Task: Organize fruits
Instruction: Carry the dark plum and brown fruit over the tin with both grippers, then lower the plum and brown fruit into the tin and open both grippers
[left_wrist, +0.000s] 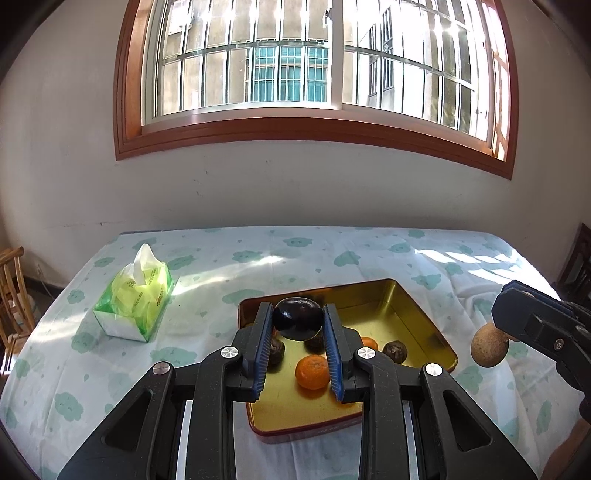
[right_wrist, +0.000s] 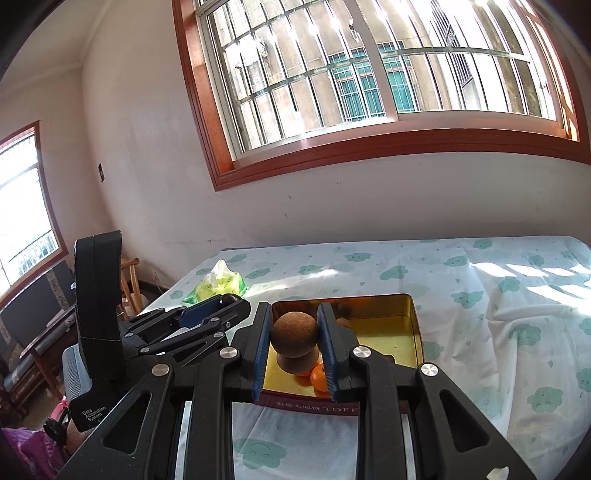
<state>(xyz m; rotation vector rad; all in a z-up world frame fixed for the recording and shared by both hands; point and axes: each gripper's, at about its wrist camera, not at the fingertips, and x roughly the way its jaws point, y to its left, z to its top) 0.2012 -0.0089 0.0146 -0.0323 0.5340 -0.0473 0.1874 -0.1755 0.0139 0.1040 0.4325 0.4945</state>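
My left gripper (left_wrist: 297, 318) is shut on a dark purple-black round fruit (left_wrist: 297, 319), held above the gold tin tray (left_wrist: 402, 295). In the tray lie two oranges (left_wrist: 312, 372) and several small brown wrinkled fruits (left_wrist: 394, 351). My right gripper (right_wrist: 294, 334) is shut on a round brown fruit (right_wrist: 294, 334), held over the near left part of the tray (right_wrist: 384, 334). That brown fruit also shows in the left wrist view (left_wrist: 489, 345), right of the tray. Oranges (right_wrist: 317, 376) show under it.
A green tissue pack (left_wrist: 135, 295) sits on the left of the cloud-print tablecloth (left_wrist: 332, 254). A wall with a barred window stands behind the table. A wooden chair (left_wrist: 13, 291) is off the left edge. The tablecloth is wrinkled at right.
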